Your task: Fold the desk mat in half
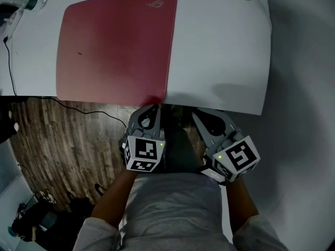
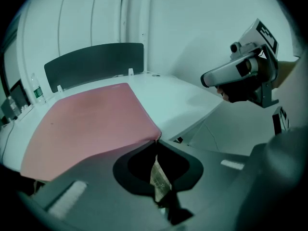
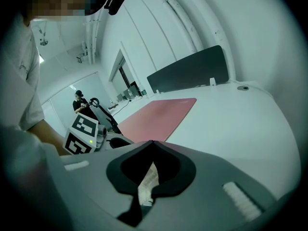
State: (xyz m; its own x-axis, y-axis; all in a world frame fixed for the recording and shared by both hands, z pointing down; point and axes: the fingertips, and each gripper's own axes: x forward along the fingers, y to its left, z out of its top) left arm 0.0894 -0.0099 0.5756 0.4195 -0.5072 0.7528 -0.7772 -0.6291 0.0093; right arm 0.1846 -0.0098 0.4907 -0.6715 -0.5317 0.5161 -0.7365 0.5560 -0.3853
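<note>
Pink-red desk mat (image 1: pixel 115 46) lies flat and unfolded on the white table (image 1: pixel 225 51). It covers the left part of the top, w/ its near edge running right along the table's near edge. A small logo (image 1: pixel 156 3) sits at the mat's far right corner.

Left gripper (image 1: pixel 155 107) is at the mat's near right corner, at the table's near edge. Its jaws are closed down to a slit and pinch that corner at the tips; in the left gripper view the mat's corner runs straight into the meeting point of the jaws.

Right gripper (image 1: pixel 199 115) is just beside the left one, off the near edge and clear of the mat, not touching the table as far as I can tell. Its jaws are together w/ nothing btwn them.

Only container: a clear bottle (image 2: pixel 38 88) upright near the table's far left corner, well apart from the mat. Contents can't be made out.

A dark panel (image 2: pixel 94 64) stands along the far edge. A black cable (image 1: pixel 78 109) trails over the wood floor (image 1: pixel 57 140) below the near edge.
</note>
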